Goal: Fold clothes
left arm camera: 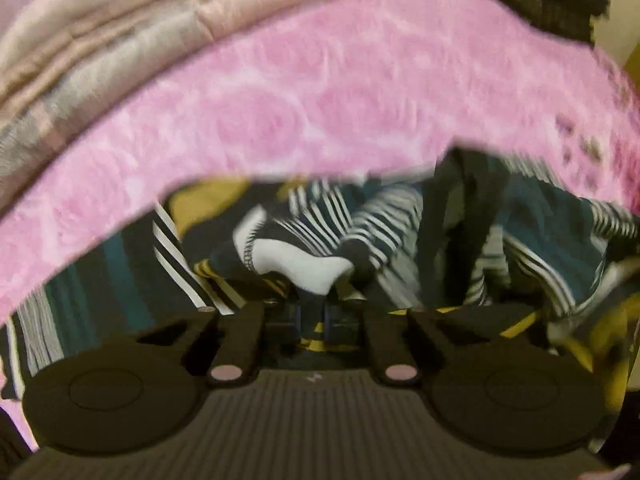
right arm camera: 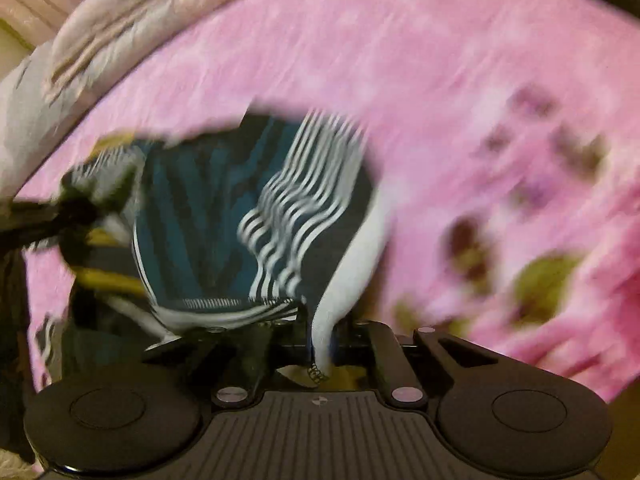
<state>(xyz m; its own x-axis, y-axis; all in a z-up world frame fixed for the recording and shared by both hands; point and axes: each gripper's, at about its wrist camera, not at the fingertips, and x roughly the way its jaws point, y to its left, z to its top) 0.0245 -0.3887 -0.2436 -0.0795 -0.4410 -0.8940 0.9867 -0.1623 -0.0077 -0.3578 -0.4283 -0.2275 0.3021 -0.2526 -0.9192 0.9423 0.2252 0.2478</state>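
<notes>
Left gripper (left arm camera: pixel 314 316): clamped on striped garment (left arm camera: pixel 360 236) | Right gripper (right arm camera: pixel 320 344): pinching its white edge | Garment: on pink blanket (right arm camera: pixel 440 80), motion-blurred

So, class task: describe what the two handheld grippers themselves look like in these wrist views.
Both the left gripper and the right gripper look alike: matt black, a ribbed centre plate flanked by two round discs, black linkage arms with pale round pivot caps, and dark fingers. No cables or sleeves show.
</notes>
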